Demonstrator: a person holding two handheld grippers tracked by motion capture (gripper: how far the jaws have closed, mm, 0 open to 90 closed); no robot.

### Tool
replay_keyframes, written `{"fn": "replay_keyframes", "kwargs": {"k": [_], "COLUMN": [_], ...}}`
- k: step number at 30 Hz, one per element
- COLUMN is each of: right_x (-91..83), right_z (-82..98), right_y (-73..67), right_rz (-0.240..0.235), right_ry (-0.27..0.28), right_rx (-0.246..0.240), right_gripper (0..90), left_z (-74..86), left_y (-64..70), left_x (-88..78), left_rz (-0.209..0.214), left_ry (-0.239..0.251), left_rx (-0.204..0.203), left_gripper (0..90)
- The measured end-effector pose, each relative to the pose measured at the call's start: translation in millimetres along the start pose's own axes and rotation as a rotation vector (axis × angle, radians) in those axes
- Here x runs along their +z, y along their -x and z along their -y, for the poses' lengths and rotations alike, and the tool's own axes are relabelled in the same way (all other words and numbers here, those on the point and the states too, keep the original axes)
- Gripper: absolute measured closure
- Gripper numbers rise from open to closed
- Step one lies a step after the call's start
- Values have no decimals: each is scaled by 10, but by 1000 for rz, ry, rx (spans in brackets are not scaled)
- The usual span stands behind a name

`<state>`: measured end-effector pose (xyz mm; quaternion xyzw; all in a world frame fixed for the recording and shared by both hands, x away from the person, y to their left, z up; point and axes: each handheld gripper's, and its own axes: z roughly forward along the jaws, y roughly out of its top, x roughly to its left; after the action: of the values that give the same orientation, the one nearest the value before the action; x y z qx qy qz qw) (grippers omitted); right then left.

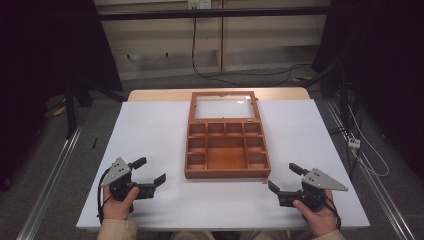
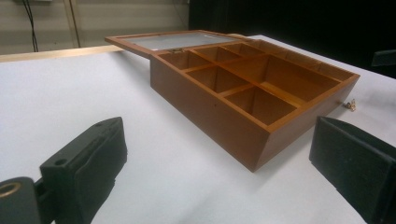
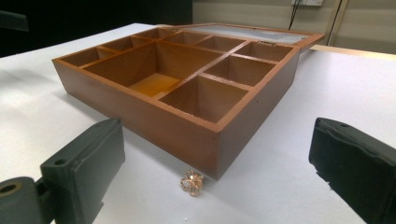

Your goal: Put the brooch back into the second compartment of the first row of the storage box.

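**Hovering open-jawed at both near corners of a wooden box**

Lying under everything, one white table (image 1: 150,130) carries the whole scene. On it sits one wooden box (image 1: 227,172), its single glass-paned lid (image 1: 224,106) swung fully back and lying flat beyond the hinge. Counted from the high view, the box has nine compartments: four small ones in the far row, two small ones down each side, and one large one in the middle. All of them look bare.

Two grippers rest near the table's near edge, one in each hand. The left gripper (image 1: 148,171) is just off the box's near left corner, well clear of the wood; its jaws stand wide apart with nothing between them, and in the left gripper view the box's corner shows between and beyond the two black jaws. The right gripper (image 1: 284,177) is off the near right corner, jaws likewise spread wide and gripping nothing.

Smallest of all is one gold flower-shaped trinket (image 3: 192,182), perhaps an earring or a charm. It lies on the table just beside the box's near right corner, outside the box. In the right gripper view it sits between the two jaws' lines but ahead of them, untouched by either pad.
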<state>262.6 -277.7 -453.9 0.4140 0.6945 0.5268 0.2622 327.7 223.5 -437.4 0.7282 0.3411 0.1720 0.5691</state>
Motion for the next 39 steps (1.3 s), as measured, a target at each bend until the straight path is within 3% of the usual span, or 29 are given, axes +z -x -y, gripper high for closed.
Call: {"fn": "replay_keyframes", "kwargs": {"k": [8, 13, 17, 20, 26, 30, 33, 39], "right_x": [24, 55, 85, 118, 224, 257, 282, 334], "right_z": [-17, -36, -50, -36, -15, -11, -13, -23], "right_y": [-3, 12, 32, 40, -4, -23, -31, -28], "right_rz": [13, 35, 21, -17, -53, -52, -60, -59], "right_ry": [-37, -110, -189, -238, -355, -392, -402, -413], "right_rx": [-3, 12, 26, 48, 36, 46, 49, 51], "right_gripper": [28, 65, 224, 331, 505, 561, 630, 682], "left_z": [-10, -11, -17, -12, -15, -8, -12, -11], "left_y": [8, 7, 13, 15, 8, 7, 2, 9], "left_x": [0, 7, 22, 33, 19, 9, 0, 9], "left_rz": [-3, -4, 0, 1, -3, -2, -7, -3], "left_ry": [-2, -3, -1, -6, -8, -10, -8, -8], "left_rx": [7, 6, 9, 10, 15, 14, 16, 15], "left_gripper": [38, 39, 40, 41, 42, 42, 42, 44]}}
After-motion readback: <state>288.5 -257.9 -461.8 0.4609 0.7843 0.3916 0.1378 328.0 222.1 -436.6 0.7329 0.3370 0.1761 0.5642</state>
